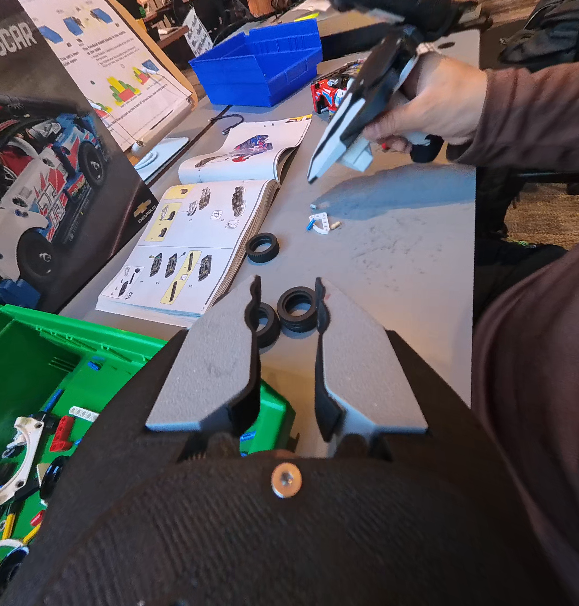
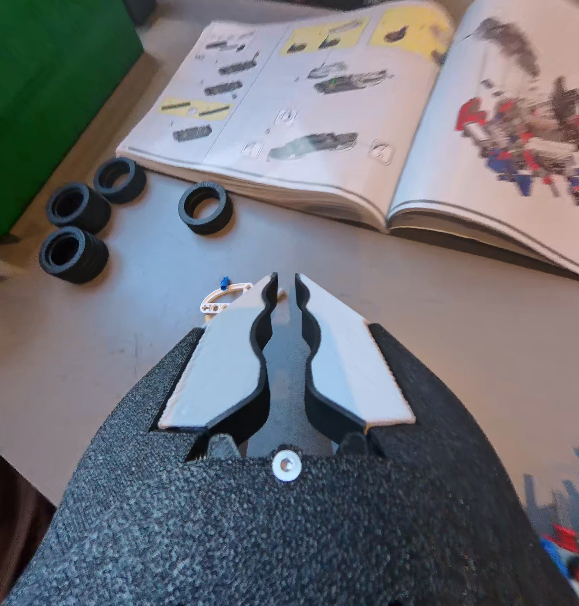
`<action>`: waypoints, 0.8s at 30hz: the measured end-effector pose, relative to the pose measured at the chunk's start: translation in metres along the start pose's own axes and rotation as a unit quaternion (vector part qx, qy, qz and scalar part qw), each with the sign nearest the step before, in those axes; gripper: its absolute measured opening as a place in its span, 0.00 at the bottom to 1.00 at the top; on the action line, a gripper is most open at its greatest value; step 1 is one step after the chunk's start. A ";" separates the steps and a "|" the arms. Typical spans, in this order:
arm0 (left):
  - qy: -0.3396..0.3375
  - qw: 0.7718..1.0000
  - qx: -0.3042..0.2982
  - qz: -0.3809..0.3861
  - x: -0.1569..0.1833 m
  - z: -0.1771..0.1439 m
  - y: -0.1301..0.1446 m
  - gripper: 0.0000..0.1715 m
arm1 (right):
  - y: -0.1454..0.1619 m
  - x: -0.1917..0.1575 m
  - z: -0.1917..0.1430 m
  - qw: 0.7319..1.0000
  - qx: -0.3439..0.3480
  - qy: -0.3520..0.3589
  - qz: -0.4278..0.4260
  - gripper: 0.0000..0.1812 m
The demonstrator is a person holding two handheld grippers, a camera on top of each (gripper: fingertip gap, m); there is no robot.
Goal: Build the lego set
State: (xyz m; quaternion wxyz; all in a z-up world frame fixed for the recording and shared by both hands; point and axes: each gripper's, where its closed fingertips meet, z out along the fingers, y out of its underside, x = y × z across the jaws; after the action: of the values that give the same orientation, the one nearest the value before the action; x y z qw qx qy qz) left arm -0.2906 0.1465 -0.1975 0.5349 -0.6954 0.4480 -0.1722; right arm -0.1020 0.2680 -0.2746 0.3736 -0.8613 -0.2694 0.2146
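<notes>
Each gripper, left (image 1: 286, 282) and right (image 2: 286, 278), is built with pale grey fingers (image 2: 225, 360) lined in black, a textured black body and a silver screw (image 2: 286, 465); a brown sleeve (image 1: 537, 124) is worn.

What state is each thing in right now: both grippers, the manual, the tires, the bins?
left gripper: open, empty, above two tires
right gripper: slightly open, empty, over the white curved piece
instruction manual: open, flat on the table
tires: four loose on the table, unmounted
green bin: holds loose parts
blue bin: contents not visible
</notes>
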 end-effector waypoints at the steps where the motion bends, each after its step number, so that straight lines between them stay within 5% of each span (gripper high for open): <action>1: -0.001 1.000 0.000 -0.001 0.000 -0.001 0.000 0.18 | -0.004 0.006 -0.005 1.000 0.007 0.009 0.011 0.06; 5: -0.009 1.000 0.002 -0.005 -0.003 -0.006 0.001 0.18 | -0.014 0.024 -0.020 0.998 0.025 0.027 0.049 0.07; 11: -0.005 1.000 -0.003 -0.014 -0.002 -0.006 0.005 0.18 | 0.014 0.012 0.002 0.998 -0.047 0.005 0.041 0.17; 16: -0.008 1.000 -0.003 -0.012 0.000 -0.007 0.005 0.18 | 0.033 0.004 0.014 0.996 -0.086 0.000 0.018 0.06; 24: -0.009 1.000 -0.002 -0.012 -0.003 -0.008 0.006 0.18 | 0.038 -0.010 0.010 0.997 -0.078 -0.014 0.011 0.05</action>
State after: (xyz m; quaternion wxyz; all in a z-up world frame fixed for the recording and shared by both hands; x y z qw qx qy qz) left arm -0.3003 0.1439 -0.1998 0.5354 -0.7034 0.4350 -0.1712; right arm -0.1036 0.2454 -0.3085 0.2994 -0.8876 -0.2807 0.2093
